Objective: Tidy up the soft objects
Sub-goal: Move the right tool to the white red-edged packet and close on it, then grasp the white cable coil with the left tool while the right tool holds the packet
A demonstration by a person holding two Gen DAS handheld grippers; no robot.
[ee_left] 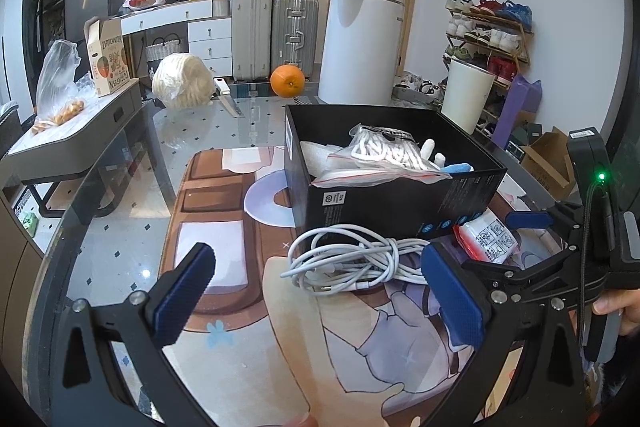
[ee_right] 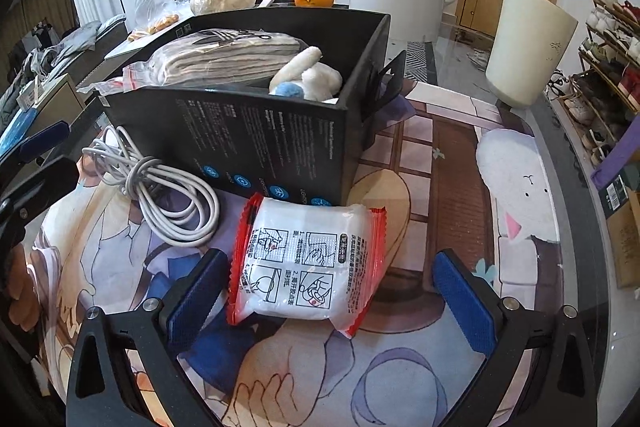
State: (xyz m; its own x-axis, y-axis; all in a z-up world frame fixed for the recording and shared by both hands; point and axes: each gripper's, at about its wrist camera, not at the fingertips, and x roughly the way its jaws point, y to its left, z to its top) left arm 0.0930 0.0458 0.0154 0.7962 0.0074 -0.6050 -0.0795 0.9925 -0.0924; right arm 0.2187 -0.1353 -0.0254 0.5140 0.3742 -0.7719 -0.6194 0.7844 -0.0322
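Note:
A black box (ee_left: 400,205) (ee_right: 256,143) stands on a printed mat and holds a bagged knit item (ee_left: 390,151) (ee_right: 224,57) and a white plush toy (ee_right: 310,75). A coiled white cable (ee_left: 352,263) (ee_right: 160,187) lies in front of the box. My left gripper (ee_left: 320,291) is open, just short of the cable. A white soft pack with red edges (ee_right: 308,263) (ee_left: 486,235) lies on the mat. My right gripper (ee_right: 326,291) is open, its fingers on either side of the pack, not touching it.
An orange (ee_left: 287,80), a knife (ee_left: 228,97) and a wrapped cream ball (ee_left: 182,79) lie at the far side of the glass table. A cream bin (ee_right: 532,45) stands at the right. A shoe rack (ee_left: 488,31) and suitcases (ee_left: 276,35) stand behind.

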